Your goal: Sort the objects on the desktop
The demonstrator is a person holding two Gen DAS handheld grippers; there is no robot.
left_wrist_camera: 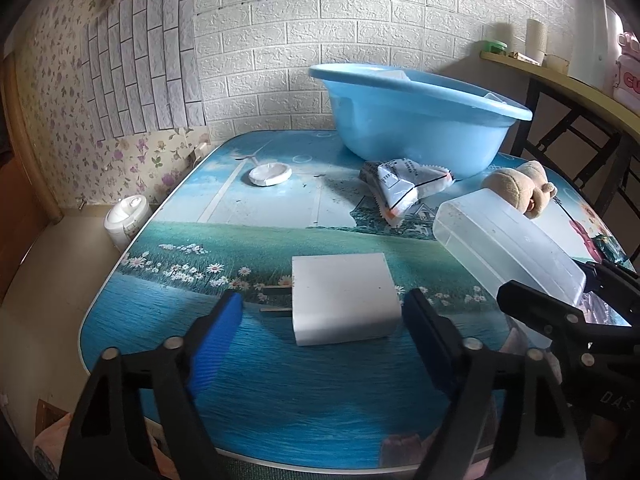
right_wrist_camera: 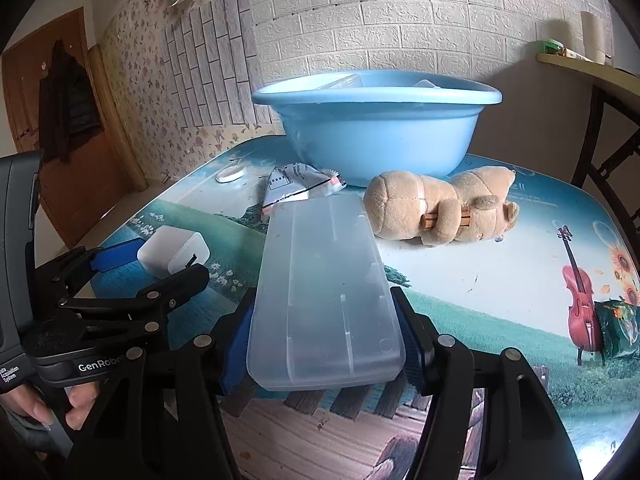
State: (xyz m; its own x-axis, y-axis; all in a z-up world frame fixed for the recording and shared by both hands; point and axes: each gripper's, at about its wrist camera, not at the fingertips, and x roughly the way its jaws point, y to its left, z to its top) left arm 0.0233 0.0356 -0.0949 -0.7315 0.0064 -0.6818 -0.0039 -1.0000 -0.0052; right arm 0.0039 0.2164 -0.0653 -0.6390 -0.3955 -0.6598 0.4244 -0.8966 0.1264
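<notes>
A white charger block [left_wrist_camera: 344,300] lies flat on the scenic-print table [left_wrist_camera: 280,400], prongs to the left. My left gripper [left_wrist_camera: 325,300] straddles it, open, with a gap on each side; it also shows in the right wrist view [right_wrist_camera: 160,264]. My right gripper [right_wrist_camera: 323,300] is shut on the near end of a clear plastic box [right_wrist_camera: 324,280], blue pads pressed to its long sides. The box [left_wrist_camera: 508,248] slants up over the table. Further back lie a tan teddy [right_wrist_camera: 440,208] on its side and a white snack packet [right_wrist_camera: 296,184]. A blue basin [right_wrist_camera: 376,136] stands at the rear.
A small white lid [left_wrist_camera: 270,174] sits far left on the table. A white rice cooker [left_wrist_camera: 128,216] stands on the floor left of the table. A yellow shelf [left_wrist_camera: 560,76] with cups rises at the right. A dark packet [right_wrist_camera: 616,324] lies near the right edge.
</notes>
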